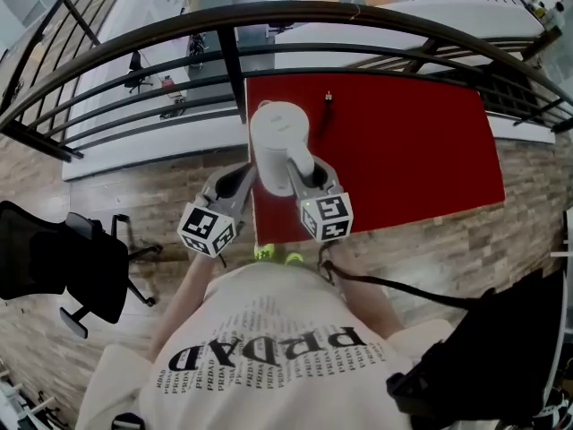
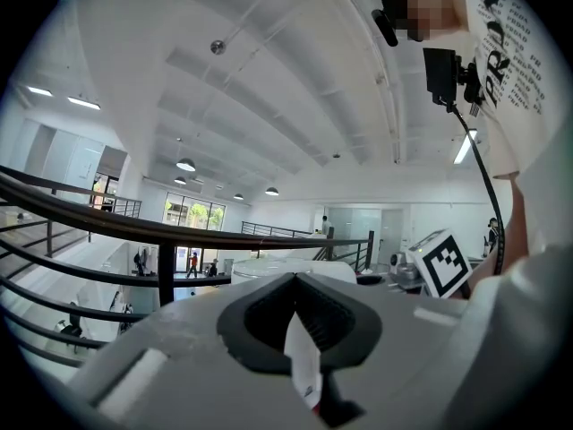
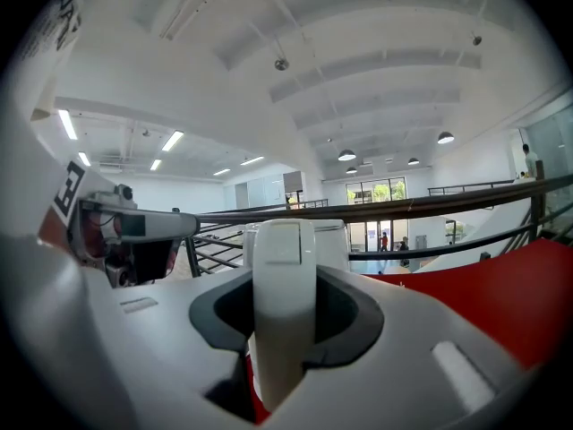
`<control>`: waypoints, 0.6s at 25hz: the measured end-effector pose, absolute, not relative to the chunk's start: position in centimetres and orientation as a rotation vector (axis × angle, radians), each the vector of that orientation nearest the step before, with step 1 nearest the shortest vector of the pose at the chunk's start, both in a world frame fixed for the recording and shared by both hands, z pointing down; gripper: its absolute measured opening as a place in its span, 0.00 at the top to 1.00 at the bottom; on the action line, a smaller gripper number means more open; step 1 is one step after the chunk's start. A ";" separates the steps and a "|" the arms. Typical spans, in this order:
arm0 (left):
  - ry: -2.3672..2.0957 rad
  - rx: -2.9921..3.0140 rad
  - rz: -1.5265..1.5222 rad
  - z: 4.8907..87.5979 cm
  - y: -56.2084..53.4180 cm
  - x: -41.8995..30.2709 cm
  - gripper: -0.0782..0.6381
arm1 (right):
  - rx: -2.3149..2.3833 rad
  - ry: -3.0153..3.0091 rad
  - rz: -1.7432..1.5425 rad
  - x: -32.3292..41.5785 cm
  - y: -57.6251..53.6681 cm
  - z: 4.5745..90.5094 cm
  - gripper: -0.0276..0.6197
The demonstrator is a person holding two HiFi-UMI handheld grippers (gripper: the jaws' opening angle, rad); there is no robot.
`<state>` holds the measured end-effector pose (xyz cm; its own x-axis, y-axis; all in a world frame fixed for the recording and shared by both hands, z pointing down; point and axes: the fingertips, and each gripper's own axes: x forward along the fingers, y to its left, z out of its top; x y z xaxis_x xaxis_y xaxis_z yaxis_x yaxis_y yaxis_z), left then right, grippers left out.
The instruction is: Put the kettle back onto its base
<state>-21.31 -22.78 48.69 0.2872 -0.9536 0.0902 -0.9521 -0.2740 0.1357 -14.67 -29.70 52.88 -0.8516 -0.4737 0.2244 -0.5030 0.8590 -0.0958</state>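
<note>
One handle grip only: my right gripper (image 1: 303, 174) pinches the kettle (image 1: 277, 133) by its handle (image 3: 282, 303), and my left gripper (image 1: 243, 179) is pressed together, empty, just beside it. The kettle is over the red table (image 1: 403, 150) at its near left edge. I see no base, so it may land crooked.

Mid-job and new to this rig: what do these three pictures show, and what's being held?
No robot arm here: a person holds a gripper in each hand. The head view looks down from their head; the other two cameras ride on the grippers. The right gripper has its fingers clamped on the handle of the white kettle, over a red table. The left gripper sits beside the kettle, fingers together on a thin white strip. A small dark object lies on the table. No base shows.
</note>
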 end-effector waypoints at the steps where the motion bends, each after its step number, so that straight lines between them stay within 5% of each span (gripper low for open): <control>1: -1.784 2.382 -0.014 48.7 -22.7 -21.3 0.88 | 0.747 -2.837 0.197 -14.5 -29.3 53.0 0.77; 15: -1.723 2.404 -0.024 49.4 -22.6 -17.5 0.88 | 0.494 -2.890 0.077 -10.0 -27.1 55.0 0.77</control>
